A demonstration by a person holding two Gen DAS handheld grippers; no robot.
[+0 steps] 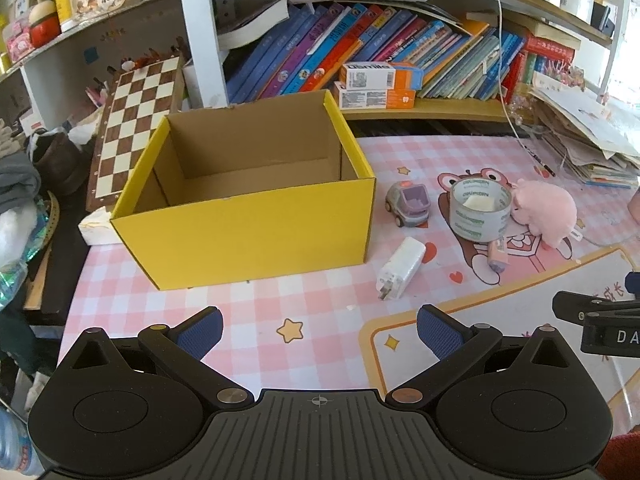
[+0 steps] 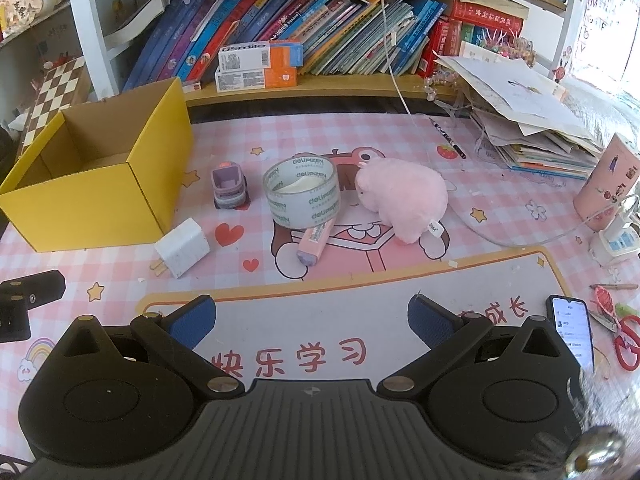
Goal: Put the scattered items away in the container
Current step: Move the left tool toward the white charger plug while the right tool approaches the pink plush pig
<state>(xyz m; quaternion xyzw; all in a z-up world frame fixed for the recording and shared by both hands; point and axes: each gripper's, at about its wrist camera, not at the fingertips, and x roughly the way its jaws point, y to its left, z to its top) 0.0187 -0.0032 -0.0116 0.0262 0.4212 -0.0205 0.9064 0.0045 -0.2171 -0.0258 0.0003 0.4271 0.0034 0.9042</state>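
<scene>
Left tongs: released — box ahead, empty.
Right tongs: released — tape, plush, charger ahead on desk.

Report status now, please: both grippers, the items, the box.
Left gripper and right gripper: jaws open, empty. Yellow cardboard box empty. White charger, purple toy car, tape roll, pink plush on mat. Nothing blocking.
</scene>
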